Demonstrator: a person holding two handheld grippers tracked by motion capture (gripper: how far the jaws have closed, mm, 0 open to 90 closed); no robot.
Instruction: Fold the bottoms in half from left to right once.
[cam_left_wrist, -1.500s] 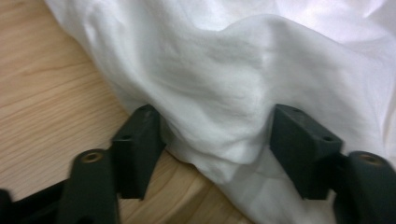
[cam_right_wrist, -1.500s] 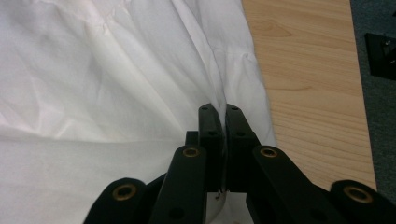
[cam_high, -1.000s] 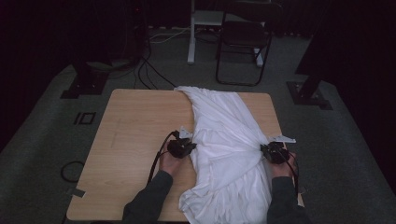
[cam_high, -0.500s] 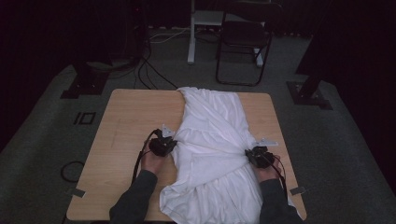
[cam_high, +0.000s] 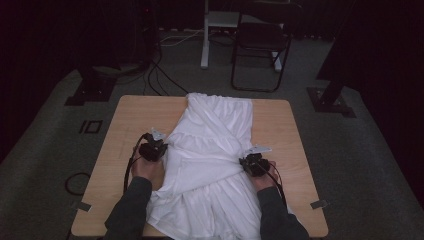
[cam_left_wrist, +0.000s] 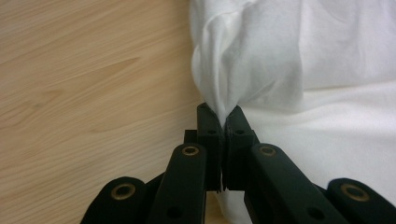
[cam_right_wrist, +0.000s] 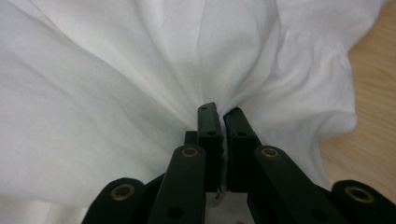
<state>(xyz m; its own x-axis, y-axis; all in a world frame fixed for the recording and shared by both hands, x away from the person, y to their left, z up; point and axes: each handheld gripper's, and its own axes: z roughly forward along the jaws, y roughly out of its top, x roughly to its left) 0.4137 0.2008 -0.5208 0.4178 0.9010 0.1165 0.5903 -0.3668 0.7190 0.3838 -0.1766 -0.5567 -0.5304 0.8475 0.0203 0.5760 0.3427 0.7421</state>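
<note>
White garment (cam_high: 212, 150) spread mid-tabletop (cam_high: 130, 115), overhanging near edge; clamped at both sides by left gripper (cam_high: 159, 145) and right gripper (cam_high: 248, 161) jaws.

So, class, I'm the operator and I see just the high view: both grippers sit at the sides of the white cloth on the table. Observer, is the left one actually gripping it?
Observer: Yes. In the left gripper view the left gripper has its jaws shut on a pinched fold of the white cloth.
Operator: And the right one?
Observer: The right gripper is also shut, with the cloth gathered into creases that run to its jaw tips.
Operator: What lies beside each grip?
Observer: Bare wooden table lies to the left of the left jaws; in the right gripper view, wood shows past the cloth's edge at the right.
</note>
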